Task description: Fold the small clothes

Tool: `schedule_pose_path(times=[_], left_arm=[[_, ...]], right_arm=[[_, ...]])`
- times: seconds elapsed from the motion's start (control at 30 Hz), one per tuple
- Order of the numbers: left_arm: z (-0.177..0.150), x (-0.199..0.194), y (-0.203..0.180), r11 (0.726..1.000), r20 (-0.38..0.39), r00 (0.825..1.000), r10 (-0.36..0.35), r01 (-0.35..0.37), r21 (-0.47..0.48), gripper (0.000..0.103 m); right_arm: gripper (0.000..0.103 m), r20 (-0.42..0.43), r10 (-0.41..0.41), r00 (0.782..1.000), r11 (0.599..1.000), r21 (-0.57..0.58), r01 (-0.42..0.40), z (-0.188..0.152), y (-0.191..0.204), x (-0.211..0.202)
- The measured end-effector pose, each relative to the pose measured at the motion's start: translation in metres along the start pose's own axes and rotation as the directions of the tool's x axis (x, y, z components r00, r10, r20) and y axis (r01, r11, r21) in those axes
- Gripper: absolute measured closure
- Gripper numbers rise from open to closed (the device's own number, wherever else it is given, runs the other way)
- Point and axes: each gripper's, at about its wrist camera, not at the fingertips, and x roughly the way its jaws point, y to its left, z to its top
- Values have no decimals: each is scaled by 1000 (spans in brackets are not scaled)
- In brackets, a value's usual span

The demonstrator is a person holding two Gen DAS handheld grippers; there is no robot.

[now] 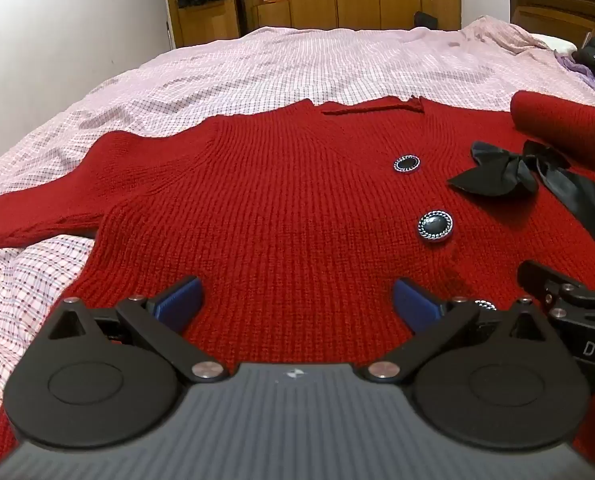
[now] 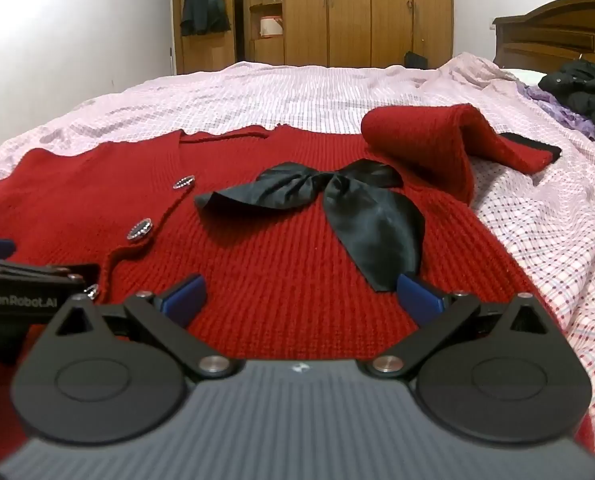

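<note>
Cardigan: red rib-knit cardigan (image 1: 281, 208) spread flat, front up, on the bed, just ahead of both grippers; V neckline at 12 o'clock.
Buttons: round dark buttons (image 1: 435, 226) with silvery chain-pattern rims, in a line down the front.
Bow: black satin bow (image 2: 329, 204), glossy, tails trailing toward 5 o'clock.
Sleeves: one sleeve (image 2: 425, 144) doubled back in a soft roll at 1 o'clock; the other stretches out at 9 o'clock in the left view.
Bedsheet: pink-and-white checked bedsheet (image 1: 257, 68), lightly wrinkled.
Left gripper (image 1: 297, 300): blue pads wide apart, empty, over the hem.
Right gripper (image 2: 301, 296): pads wide apart, empty, over the hem.
Background: wooden wardrobe (image 2: 369, 12) at 12 o'clock.
</note>
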Motion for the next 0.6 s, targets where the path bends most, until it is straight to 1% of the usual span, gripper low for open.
schedule_pose_path(times=[0.1, 0.17, 0.47, 0.5, 0.6], left_arm=[[1, 0, 0, 1000, -7, 1000, -8, 7, -9, 0], [1, -1, 0, 1000, -8, 1000, -9, 9, -9, 0], [-7, -2, 1, 1000, -15, 1000, -14, 14, -10, 0], [1, 2, -2, 1000, -22, 1000, -17, 17, -7, 0], [1, 1, -2, 1000, -26, 999, -21, 21, -8, 0]], right_arm=[[0, 7, -8, 1000, 1000, -15, 9, 0, 2, -4], [0, -12, -13, 1000, 1000, -22, 13, 0, 6, -3], [0, -26, -5, 1000, 1000, -16, 5, 1, -2, 1], [0, -30, -6, 1000, 1000, -19, 6, 3, -1, 2], [0, -38, -13, 999, 1000, -27, 12, 5, 2, 0]])
